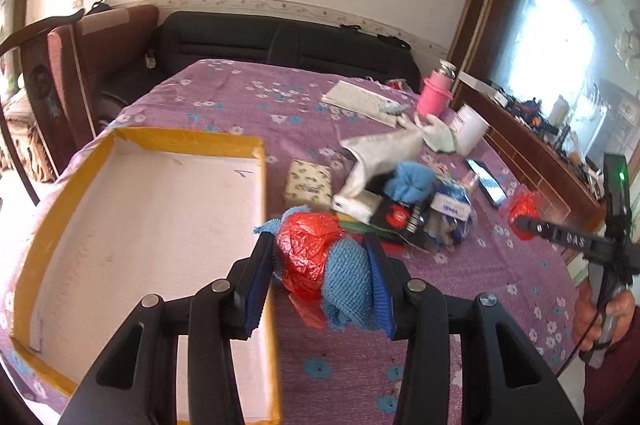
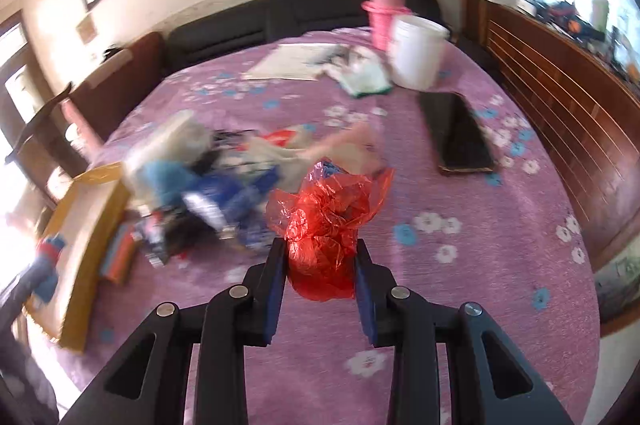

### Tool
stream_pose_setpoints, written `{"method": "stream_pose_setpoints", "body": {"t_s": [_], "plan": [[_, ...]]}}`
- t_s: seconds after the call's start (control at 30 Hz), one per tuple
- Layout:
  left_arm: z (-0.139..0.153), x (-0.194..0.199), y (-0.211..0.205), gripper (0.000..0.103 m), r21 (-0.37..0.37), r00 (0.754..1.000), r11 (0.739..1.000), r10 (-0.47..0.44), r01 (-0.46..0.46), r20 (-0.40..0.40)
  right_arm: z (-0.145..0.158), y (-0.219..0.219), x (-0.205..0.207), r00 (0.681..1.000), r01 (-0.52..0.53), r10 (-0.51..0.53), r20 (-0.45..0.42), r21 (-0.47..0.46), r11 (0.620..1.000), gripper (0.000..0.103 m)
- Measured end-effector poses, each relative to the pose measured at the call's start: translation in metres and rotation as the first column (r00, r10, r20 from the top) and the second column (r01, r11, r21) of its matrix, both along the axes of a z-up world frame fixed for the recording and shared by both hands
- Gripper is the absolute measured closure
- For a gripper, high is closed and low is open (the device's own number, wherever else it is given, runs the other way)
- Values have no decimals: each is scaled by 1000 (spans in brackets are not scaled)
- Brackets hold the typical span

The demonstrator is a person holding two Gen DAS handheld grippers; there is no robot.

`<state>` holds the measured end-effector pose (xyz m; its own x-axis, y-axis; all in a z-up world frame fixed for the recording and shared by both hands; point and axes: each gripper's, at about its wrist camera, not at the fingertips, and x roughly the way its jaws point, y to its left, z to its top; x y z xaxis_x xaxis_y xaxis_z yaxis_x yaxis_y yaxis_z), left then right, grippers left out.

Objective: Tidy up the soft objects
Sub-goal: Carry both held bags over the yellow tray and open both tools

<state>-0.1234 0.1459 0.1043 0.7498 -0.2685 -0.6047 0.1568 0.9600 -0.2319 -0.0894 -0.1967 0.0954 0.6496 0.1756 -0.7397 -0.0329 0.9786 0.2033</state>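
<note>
Daylight is pouring in from the window (image 1: 552, 37) at the right, blowing out to white glare. Fisheye distortion is bending the walls and darkening the corners. In the right wrist view, the pile of objects (image 2: 208, 185) is smearing with motion blur, and glare is washing out the left edge.

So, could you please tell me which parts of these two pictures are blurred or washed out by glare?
Left wrist view: mostly sharp; the window is blown out white, and the left gripper with its red bag and blue cloth is crisp. Right wrist view: the pile is smeared by motion blur, glare whitens the left edge, yet the red bag in the right gripper stays clear.
</note>
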Motion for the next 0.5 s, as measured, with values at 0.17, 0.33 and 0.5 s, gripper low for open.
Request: {"method": "stream_pose_setpoints", "body": {"t_s": [0.17, 0.33, 0.5], "plan": [[11, -1, 43, 60, -10, 996, 996, 91, -90, 15, 13, 45, -3, 992, -121, 120, 27, 14, 993, 69], [10, 12, 74, 60, 30, 992, 991, 129, -129, -8, 20, 88, 3, 977, -212, 211, 35, 40, 976, 69], [4, 52, 96, 59, 78, 988, 987, 144, -139, -60, 24, 144, 24, 954, -301, 301, 14, 36, 953, 69]]}}
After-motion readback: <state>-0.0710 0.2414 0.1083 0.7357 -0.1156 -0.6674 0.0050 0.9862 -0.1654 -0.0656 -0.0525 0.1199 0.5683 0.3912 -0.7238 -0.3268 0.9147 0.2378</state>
